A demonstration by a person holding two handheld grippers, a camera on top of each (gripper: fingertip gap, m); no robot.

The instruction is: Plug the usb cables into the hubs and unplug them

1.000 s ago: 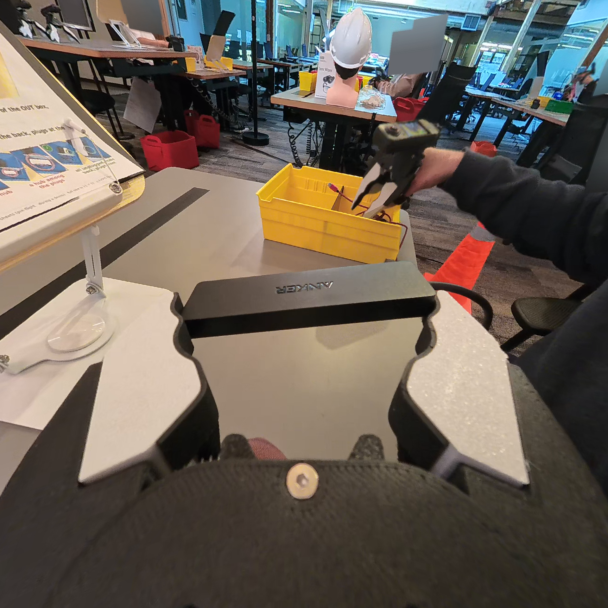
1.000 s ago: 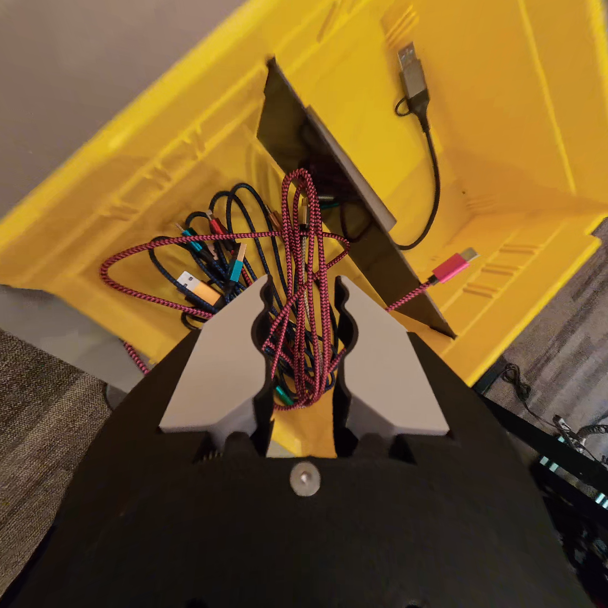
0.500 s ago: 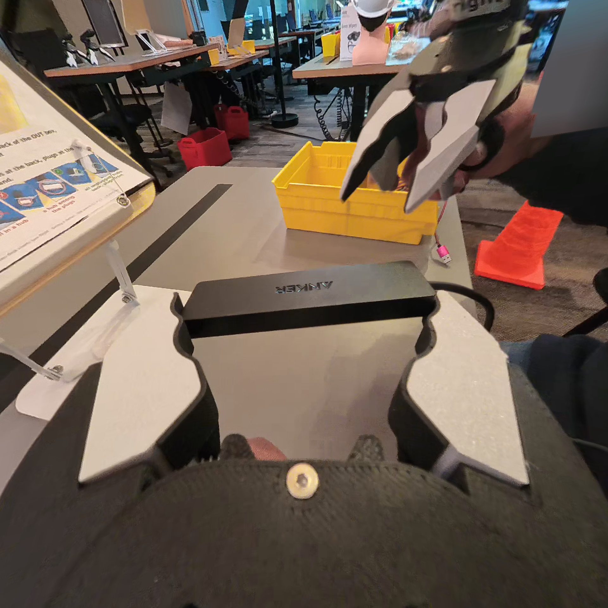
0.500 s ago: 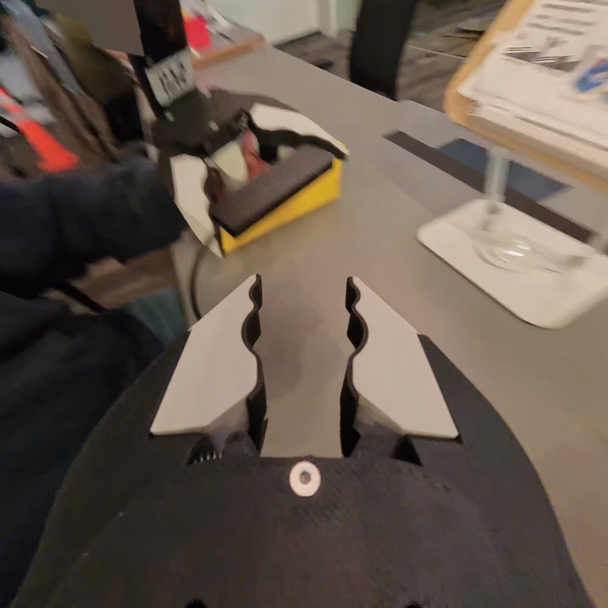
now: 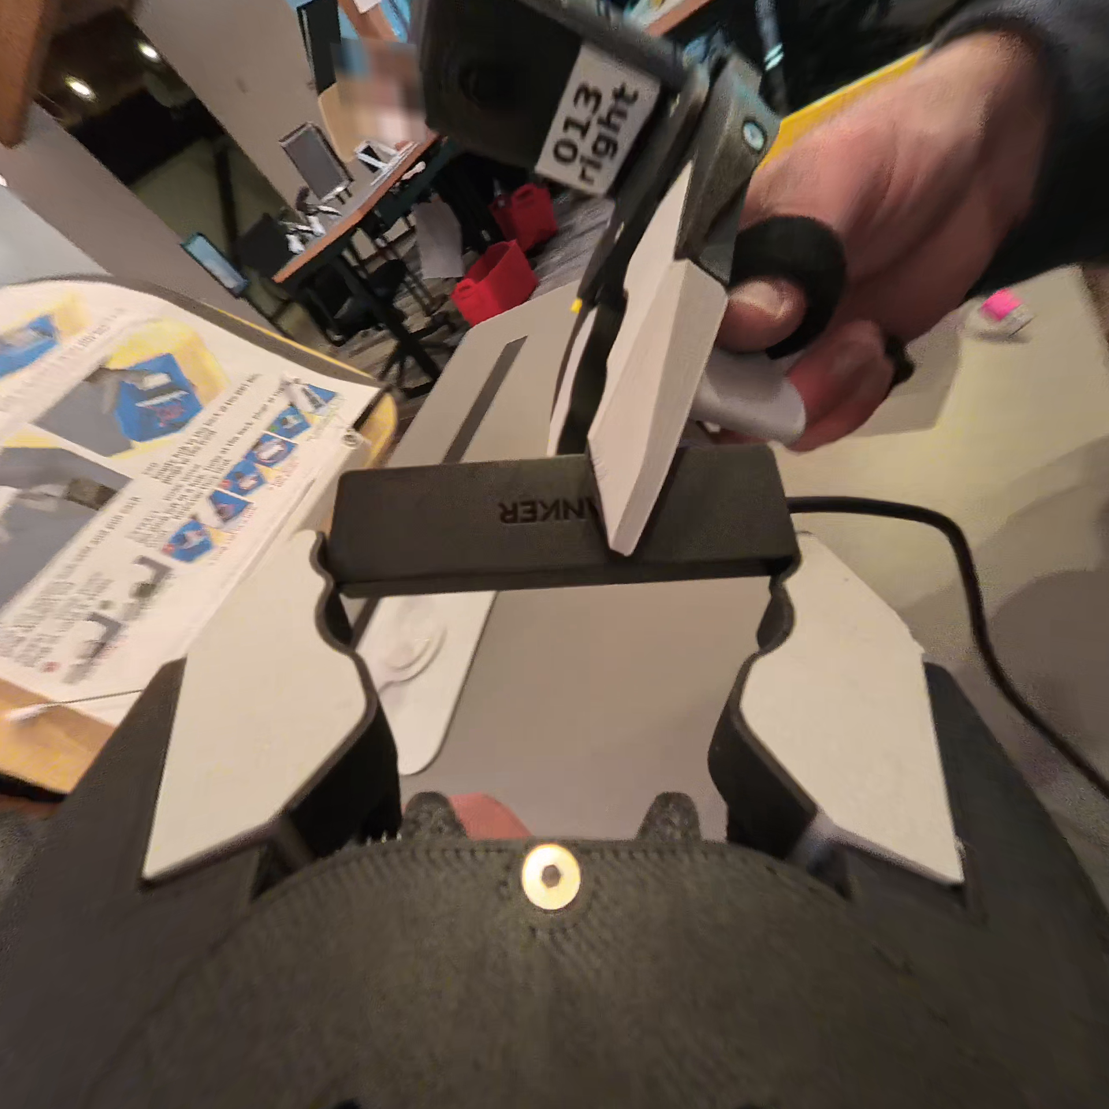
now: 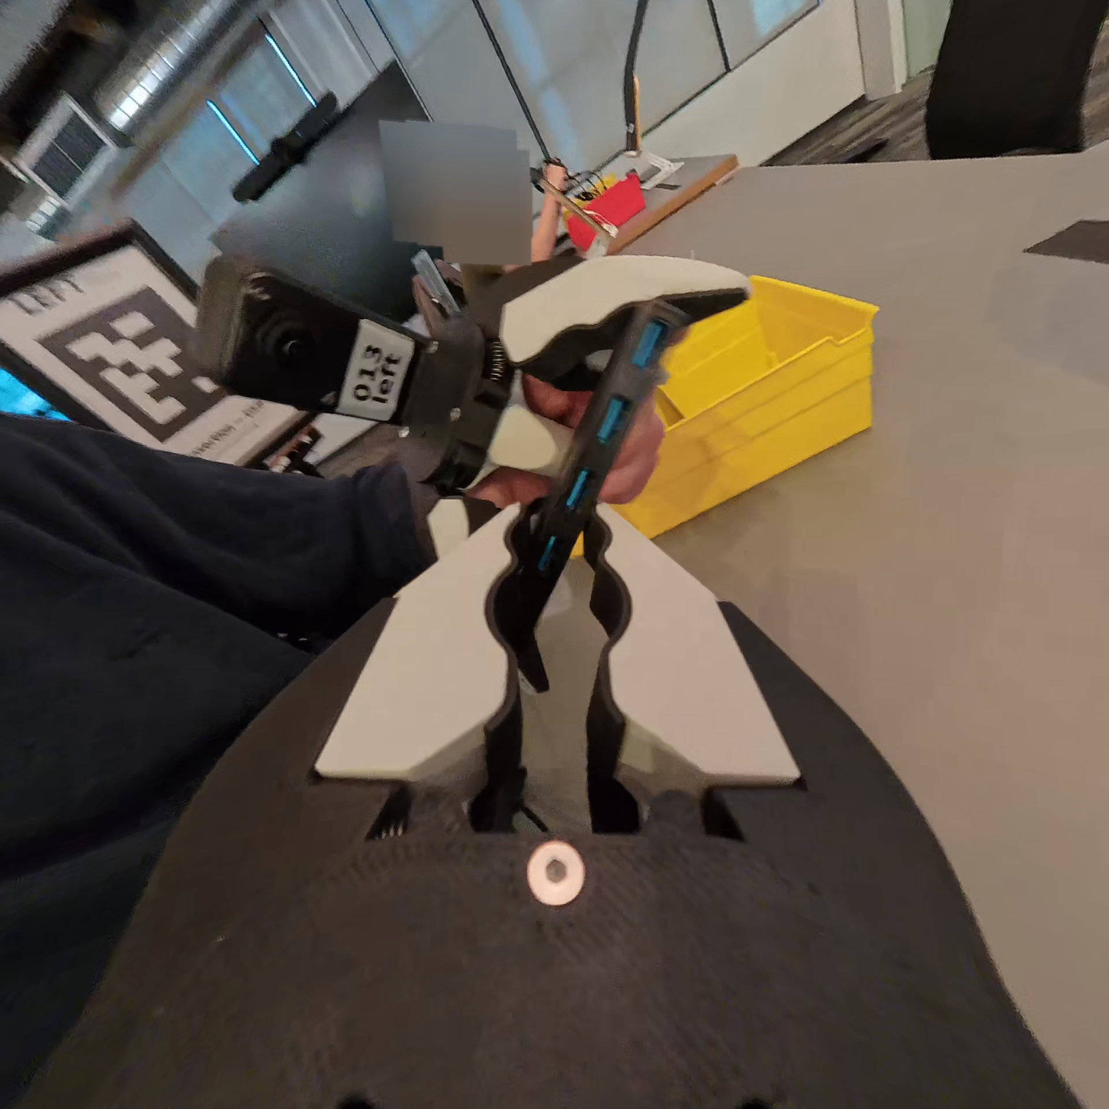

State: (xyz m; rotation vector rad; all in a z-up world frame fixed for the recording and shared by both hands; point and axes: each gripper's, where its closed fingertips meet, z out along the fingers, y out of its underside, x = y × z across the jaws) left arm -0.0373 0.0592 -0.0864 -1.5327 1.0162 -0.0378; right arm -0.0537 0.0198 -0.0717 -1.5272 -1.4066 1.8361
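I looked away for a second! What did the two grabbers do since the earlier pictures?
The right gripper left the yellow bin with no cable, swung over and now straddles the end of the hub, not clamped. The left gripper kept holding the hub and tilted it up off the table.

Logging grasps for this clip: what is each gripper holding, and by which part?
Left gripper clamps the black hub by its two ends. Right gripper straddles it; grip unclear.

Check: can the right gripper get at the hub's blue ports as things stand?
Probably yes. The hub is clamped end to end in the left gripper, ports facing the right gripper, whose fingers already straddle its near end; nothing blocks.
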